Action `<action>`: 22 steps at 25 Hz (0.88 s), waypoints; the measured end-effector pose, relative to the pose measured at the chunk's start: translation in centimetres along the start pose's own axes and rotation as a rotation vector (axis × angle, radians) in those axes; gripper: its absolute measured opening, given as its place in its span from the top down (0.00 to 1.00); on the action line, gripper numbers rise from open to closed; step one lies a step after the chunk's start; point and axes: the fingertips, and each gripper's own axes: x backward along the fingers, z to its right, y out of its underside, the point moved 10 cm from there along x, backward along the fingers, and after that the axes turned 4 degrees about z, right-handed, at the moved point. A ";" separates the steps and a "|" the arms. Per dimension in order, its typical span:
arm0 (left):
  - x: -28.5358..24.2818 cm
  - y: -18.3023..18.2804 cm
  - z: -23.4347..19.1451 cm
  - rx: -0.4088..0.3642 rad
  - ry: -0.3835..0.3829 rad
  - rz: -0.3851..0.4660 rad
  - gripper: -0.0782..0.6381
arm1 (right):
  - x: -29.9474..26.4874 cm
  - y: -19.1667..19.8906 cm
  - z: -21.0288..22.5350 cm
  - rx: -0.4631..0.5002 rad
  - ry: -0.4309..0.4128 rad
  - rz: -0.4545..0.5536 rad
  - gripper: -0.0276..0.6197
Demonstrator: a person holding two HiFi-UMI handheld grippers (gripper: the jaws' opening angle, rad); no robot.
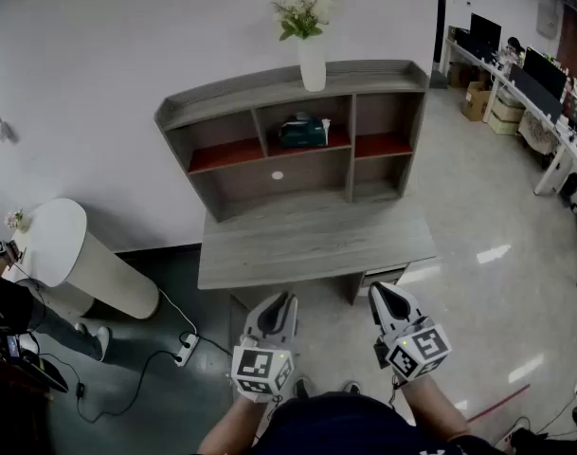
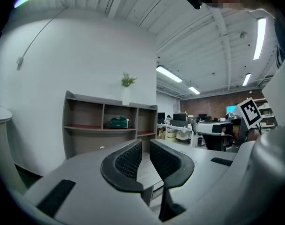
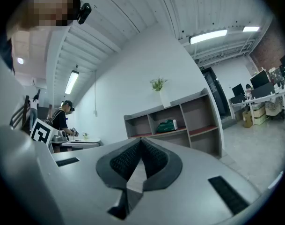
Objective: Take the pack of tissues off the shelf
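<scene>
Looking light and squashy, the pack of tissues [image 1: 303, 132] is inviting a side grip; left gripper [image 1: 285, 298] slightly apart, right gripper [image 1: 379, 291] together.

One tissue pack [image 1: 302, 133], one vase [image 1: 312, 62], two grippers [image 1: 286, 298] [image 1: 378, 291] (perhaps five cubbies [image 1: 383, 119]).

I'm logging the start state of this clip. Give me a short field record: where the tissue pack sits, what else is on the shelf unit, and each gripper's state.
target: pack of tissues, green, in the upper middle compartment of the shelf
on top of shelf: white vase holding flowers
shelf stands on: grey desk
left gripper: low in front of the desk, jaws slightly apart, nothing between them
right gripper: beside it, jaws together, empty
contact with target: none, both grippers well short of the shelf
</scene>
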 end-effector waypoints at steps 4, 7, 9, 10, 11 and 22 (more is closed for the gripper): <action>0.6 -0.3 -0.3 0.006 -0.002 0.003 0.81 | 0.3 -0.1 -0.6 0.000 0.006 -0.003 0.94; 0.6 -0.6 -0.5 0.005 -0.004 0.014 0.81 | 0.3 -0.4 -0.7 0.005 0.004 0.002 0.94; 0.6 -0.5 -0.4 0.005 -0.007 0.015 0.81 | 0.4 -0.4 -0.7 0.010 -0.002 0.002 0.94; 0.5 -0.5 -0.3 0.004 -0.008 0.015 0.81 | 0.4 -0.4 -0.6 0.011 -0.004 0.002 0.94; 0.4 -0.5 -0.3 0.003 -0.011 0.016 0.81 | 0.5 -0.3 -0.5 0.009 -0.005 0.001 0.94; -0.7 -1.9 2.0 -0.025 -0.059 0.040 0.81 | 1.8 -1.6 2.8 -0.023 -0.021 0.037 0.94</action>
